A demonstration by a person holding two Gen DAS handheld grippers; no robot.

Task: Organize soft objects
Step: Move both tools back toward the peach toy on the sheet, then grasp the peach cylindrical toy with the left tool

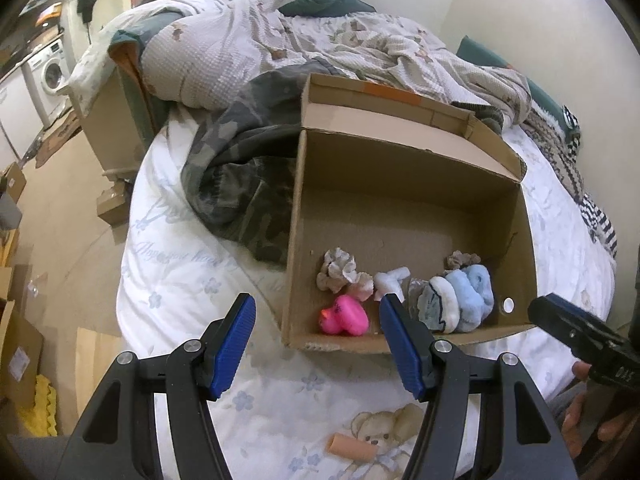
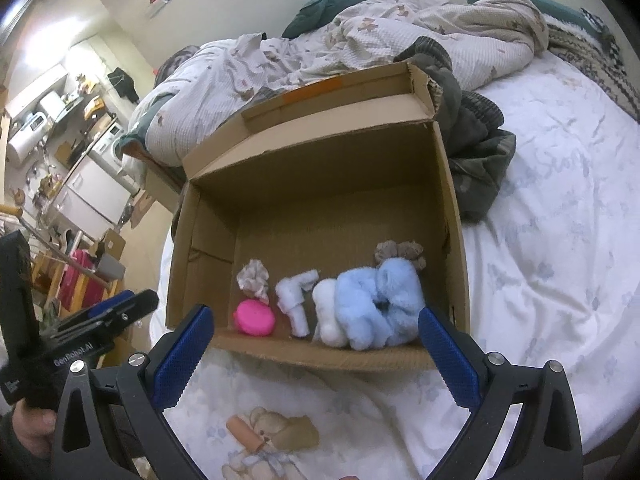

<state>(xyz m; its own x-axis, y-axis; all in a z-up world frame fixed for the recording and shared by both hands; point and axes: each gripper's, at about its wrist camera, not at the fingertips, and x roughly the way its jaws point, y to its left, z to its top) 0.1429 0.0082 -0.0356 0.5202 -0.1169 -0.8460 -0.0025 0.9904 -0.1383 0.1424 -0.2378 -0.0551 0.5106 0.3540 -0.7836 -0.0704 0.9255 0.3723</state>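
An open cardboard box (image 1: 400,208) (image 2: 320,216) stands on the bed. Along its near wall lie a pink rubber duck (image 1: 346,316) (image 2: 255,317), a beige scrunchie (image 1: 340,270) (image 2: 254,278), a white soft piece (image 1: 390,280) (image 2: 294,300), fluffy blue-and-white slippers (image 1: 460,300) (image 2: 372,304) and a brown scrunchie (image 1: 462,258) (image 2: 400,250). A small peach tube (image 1: 352,446) (image 2: 244,432) lies on the sheet in front of the box. My left gripper (image 1: 316,344) is open and empty just before the box's near left corner. My right gripper (image 2: 316,358) is open and empty before the near wall.
A rumpled quilt (image 1: 248,40) and a camouflage garment (image 1: 244,184) lie behind and left of the box. The bed edge falls to the floor at left, with cardboard boxes (image 1: 16,344) there. The other gripper shows at each view's side (image 1: 580,336) (image 2: 100,316).
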